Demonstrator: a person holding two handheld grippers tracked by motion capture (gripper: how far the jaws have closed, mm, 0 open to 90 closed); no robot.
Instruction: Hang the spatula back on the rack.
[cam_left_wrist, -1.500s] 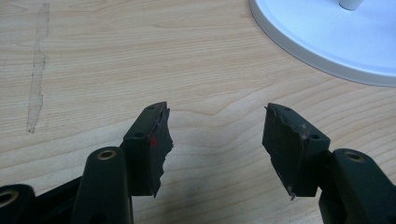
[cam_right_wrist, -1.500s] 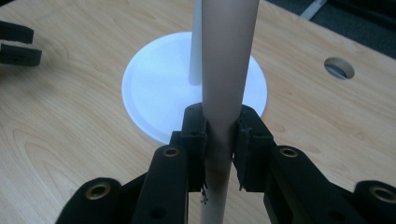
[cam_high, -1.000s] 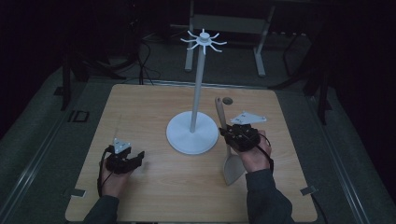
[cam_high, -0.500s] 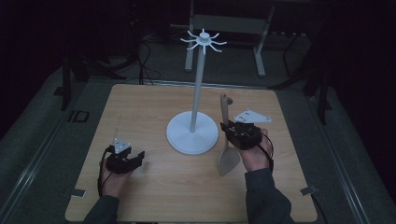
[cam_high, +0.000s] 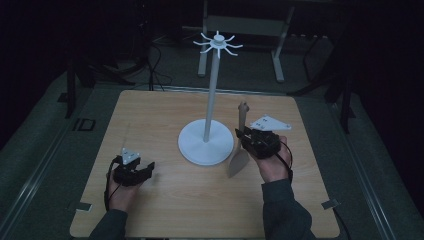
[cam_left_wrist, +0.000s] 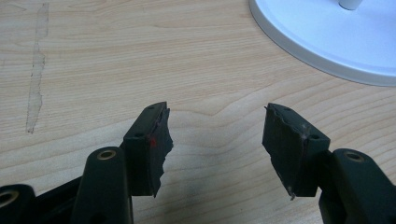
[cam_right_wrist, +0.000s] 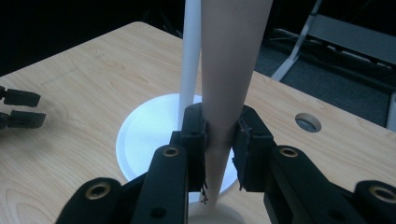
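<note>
Surrounding the pale wooden table (cam_high: 160, 120), grey floor (cam_high: 45, 165) fades into darkness.

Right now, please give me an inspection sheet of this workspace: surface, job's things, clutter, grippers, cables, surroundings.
Surface: wooden table, light grain; a faint streak mark shows in the left gripper view.
Job's things: white stand with round base, tall pole and hooked top; beige spatula, handle up, blade down near the base's edge.
Clutter: nothing seen.
Grippers: left gripper open, low over bare wood; right gripper shut on the spatula's handle.
Cables: a black cable loops from each gripper by the wrist; more cables lie on the floor behind the table.
Surroundings: dark room, grey metal frame beyond the table.
</note>
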